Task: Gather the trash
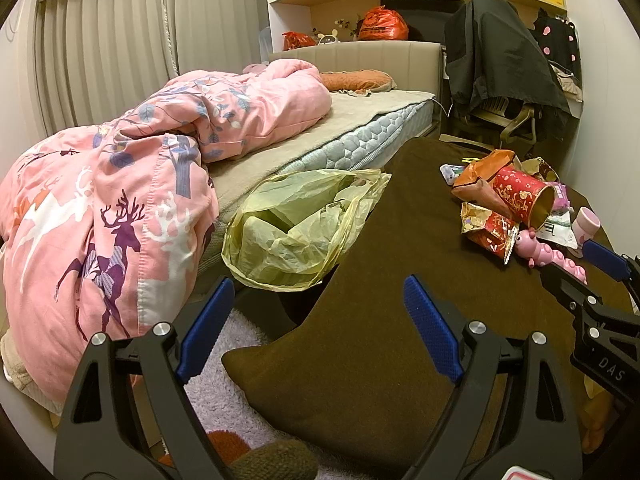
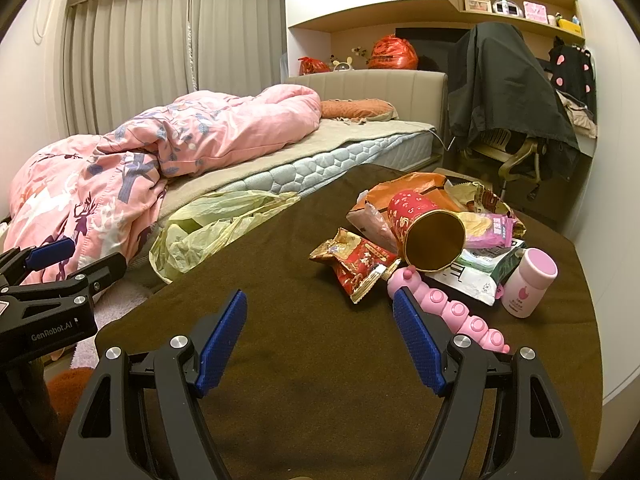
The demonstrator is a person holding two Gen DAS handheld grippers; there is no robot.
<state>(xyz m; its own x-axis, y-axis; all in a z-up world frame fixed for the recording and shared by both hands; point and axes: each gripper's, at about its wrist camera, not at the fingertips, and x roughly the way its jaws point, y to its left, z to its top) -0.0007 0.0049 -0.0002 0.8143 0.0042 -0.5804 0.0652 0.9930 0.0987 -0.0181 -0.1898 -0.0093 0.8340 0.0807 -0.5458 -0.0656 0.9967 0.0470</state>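
trash pile (image 2: 432, 236) heaped on brown table (image 2: 320, 340), far-right part | yellow bag (image 1: 300, 228) hangs off table's bed-side edge | my right gripper (image 2: 320, 340) jaws apart, empty, just short of pile | my left gripper (image 1: 316, 320) jaws apart, empty, near bag

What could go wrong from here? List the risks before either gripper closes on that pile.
1. The red tube lies on its side atop wrappers; nudged, it may roll off the brown table.
2. The pink toy and pink bottle touch the trash, right by the open right gripper; they might get swept along.
3. The yellow bag sags half-collapsed at the table edge; trash dropped there could miss.
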